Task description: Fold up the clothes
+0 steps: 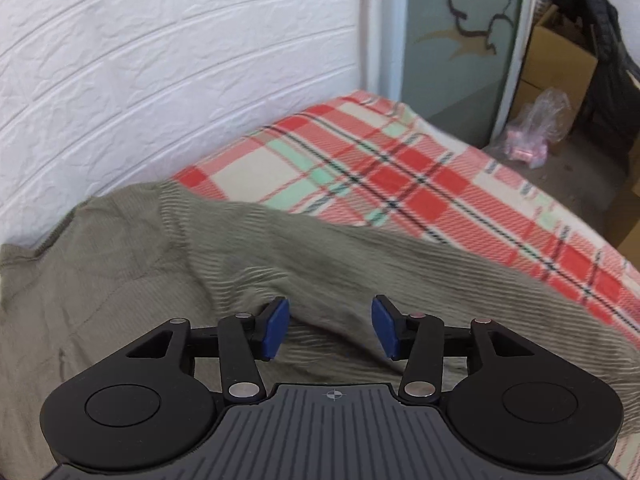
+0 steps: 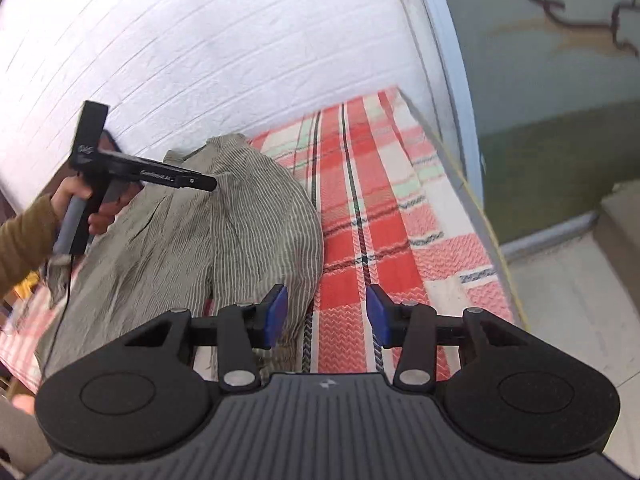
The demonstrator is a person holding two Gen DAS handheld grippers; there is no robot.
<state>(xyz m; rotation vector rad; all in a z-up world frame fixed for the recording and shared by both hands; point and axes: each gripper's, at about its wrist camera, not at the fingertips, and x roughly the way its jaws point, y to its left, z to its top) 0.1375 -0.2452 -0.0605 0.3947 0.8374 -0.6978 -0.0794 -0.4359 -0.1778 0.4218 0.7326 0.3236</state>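
An olive-grey ribbed garment [image 1: 168, 248] lies spread on a red, cream and green plaid blanket [image 1: 400, 168]. My left gripper [image 1: 330, 328] hovers just over the garment, open, its blue pads apart with nothing pinched between them. In the right wrist view the same garment [image 2: 224, 232] lies bunched on the left of the blanket [image 2: 384, 208]. My right gripper [image 2: 326, 316] is open at the garment's right edge, its left pad beside the cloth and bare blanket showing in the gap. A hand in a mustard sleeve holds the left gripper's body [image 2: 120, 168] over the garment's far side.
A white brick-pattern wall [image 1: 160, 80] runs along the far side of the bed. Past the bed's end stand a grey-green panel [image 1: 452, 40], cardboard boxes [image 1: 556, 52] with a black garment draped on them, and a plastic bag [image 1: 536, 128] on the floor. The bed's right edge [image 2: 480, 208] drops to a tiled floor.
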